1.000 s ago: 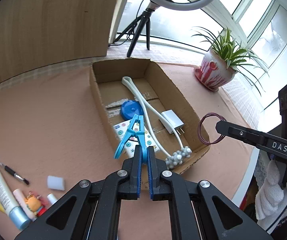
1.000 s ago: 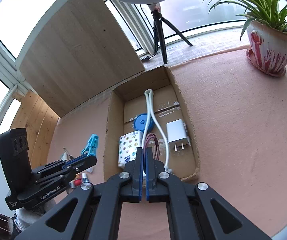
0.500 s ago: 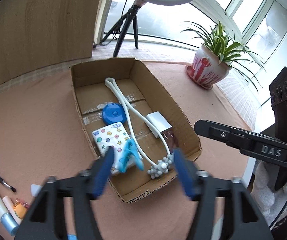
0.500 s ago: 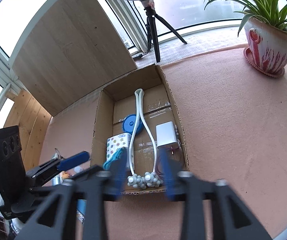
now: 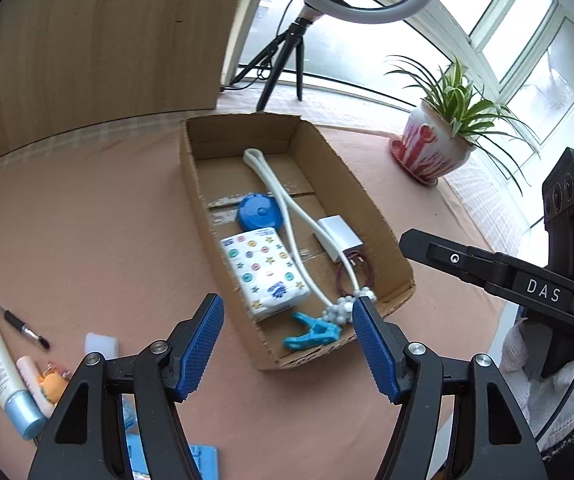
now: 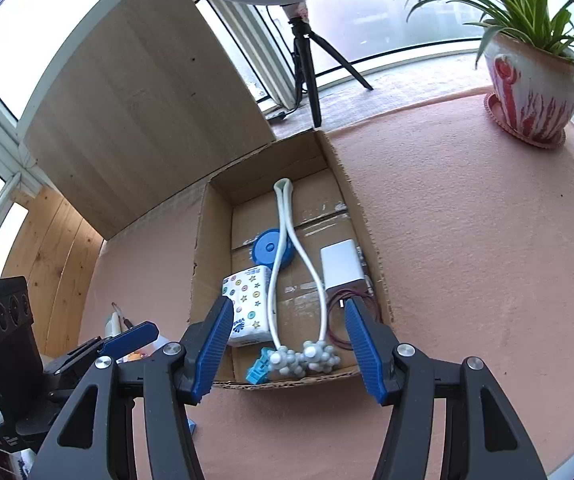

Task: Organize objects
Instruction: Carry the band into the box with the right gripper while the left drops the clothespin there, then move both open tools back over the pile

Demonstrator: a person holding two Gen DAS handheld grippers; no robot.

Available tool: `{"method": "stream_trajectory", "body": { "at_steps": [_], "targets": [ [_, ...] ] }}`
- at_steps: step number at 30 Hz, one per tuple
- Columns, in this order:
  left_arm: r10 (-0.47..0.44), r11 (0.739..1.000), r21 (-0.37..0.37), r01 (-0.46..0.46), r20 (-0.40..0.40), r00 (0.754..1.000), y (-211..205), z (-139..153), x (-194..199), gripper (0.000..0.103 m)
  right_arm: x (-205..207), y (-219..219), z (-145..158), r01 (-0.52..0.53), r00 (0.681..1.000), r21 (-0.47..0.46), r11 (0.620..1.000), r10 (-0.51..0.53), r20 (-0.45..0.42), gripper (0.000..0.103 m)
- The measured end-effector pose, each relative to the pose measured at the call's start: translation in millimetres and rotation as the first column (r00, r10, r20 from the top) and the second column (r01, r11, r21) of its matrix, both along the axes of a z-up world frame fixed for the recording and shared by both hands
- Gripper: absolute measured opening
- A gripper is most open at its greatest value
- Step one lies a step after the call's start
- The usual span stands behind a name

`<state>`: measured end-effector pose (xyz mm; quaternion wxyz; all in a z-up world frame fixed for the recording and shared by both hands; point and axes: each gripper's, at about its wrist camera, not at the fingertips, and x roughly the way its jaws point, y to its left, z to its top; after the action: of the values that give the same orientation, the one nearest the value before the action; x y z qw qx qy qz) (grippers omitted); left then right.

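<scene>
Both tongs — left (image 5: 287, 340) and right (image 6: 289, 346) — are spread and empty; the blue clip (image 5: 313, 334) lies inside the cardboard box (image 5: 191, 184). Next, an item such as the tube (image 5: 1, 372) at lower left must be fetched from the bench (image 5: 87, 220).

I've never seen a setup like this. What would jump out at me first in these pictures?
Probably the two open grippers with blue-padded fingers, the left gripper and the right gripper, filling the bottom of each view. Between them sits an open cardboard box on the pink table, holding a white massager, a patterned tissue pack and a blue clip. A potted spider plant stands by the window.
</scene>
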<state>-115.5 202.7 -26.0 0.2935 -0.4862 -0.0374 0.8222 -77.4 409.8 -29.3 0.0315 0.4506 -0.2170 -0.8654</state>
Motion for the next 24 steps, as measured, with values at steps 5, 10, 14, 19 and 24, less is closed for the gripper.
{"method": "stream_trajectory", "body": {
  "at_steps": [5, 10, 14, 19, 24],
  "targets": [
    [0.066, 0.998, -0.022, -0.066, 0.012, 0.998, -34.5, -5.2, -1.3, 0.070, -2.5, -25.4, 3.9, -0.069, 0.998, 0.007, 0.998, 0.069, -0.011, 0.054],
    [0.161, 0.987, -0.041, -0.159, 0.058, 0.985, -86.4, -18.7, -10.5, 0.070, -4.9, -61.8, 2.1, -0.169, 0.986, -0.007, 0.986, 0.169, 0.004, 0.054],
    [0.241, 0.970, -0.053, -0.237, 0.086, 0.967, -126.4, -32.4, -18.9, 0.070, -6.3, -88.3, -4.9, -0.227, 0.974, -0.020, 0.974, 0.227, 0.025, 0.054],
    [0.306, 0.951, -0.086, -0.297, 0.122, 0.944, -160.9, -51.2, -33.9, 0.069, -5.7, -110.0, -12.3, -0.269, 0.961, -0.031, 0.963, 0.271, 0.050, 0.054],
    [0.315, 0.947, -0.117, -0.299, 0.152, 0.937, -174.1, -64.1, -46.9, 0.050, -6.5, -123.0, -15.9, -0.291, 0.954, -0.033, 0.956, 0.293, 0.065, 0.054]
  ]
}}
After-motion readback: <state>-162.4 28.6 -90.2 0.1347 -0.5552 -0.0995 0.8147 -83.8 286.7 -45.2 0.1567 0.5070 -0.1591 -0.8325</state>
